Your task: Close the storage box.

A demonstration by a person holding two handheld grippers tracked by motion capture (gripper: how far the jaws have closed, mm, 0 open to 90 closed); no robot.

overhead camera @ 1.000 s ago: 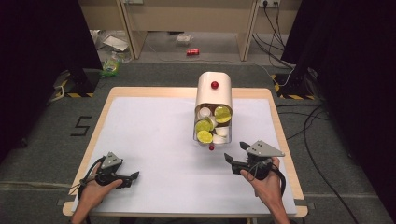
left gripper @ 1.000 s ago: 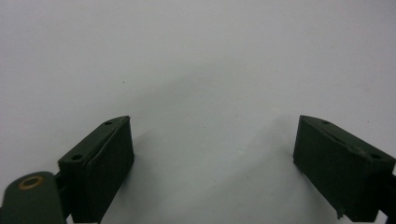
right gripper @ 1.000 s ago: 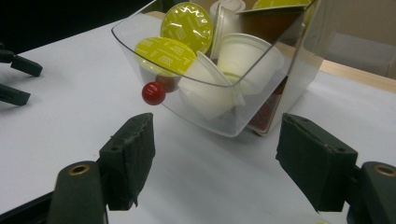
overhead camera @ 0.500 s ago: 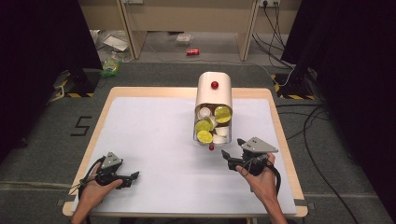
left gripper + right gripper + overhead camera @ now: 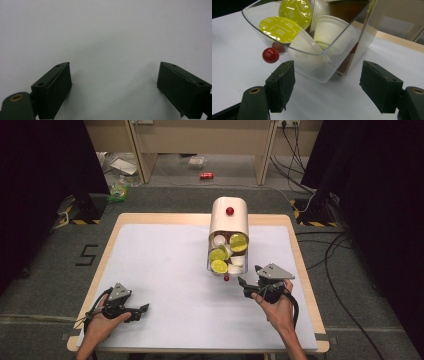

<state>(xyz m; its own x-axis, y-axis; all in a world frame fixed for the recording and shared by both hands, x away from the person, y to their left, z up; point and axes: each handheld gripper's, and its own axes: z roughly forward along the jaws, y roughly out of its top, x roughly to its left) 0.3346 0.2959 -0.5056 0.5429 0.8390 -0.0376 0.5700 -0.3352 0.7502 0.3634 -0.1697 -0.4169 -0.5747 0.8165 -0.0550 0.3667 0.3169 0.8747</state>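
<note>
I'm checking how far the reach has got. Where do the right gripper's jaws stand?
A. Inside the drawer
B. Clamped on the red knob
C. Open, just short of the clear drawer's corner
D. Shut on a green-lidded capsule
C: the right gripper has its jaws apart, with the clear drawer corner just ahead, untouched.

A red can lies on the grey floor beyond the surface — a green packet sits farther left (near the yellow-black tape), cables trailing right.
</note>
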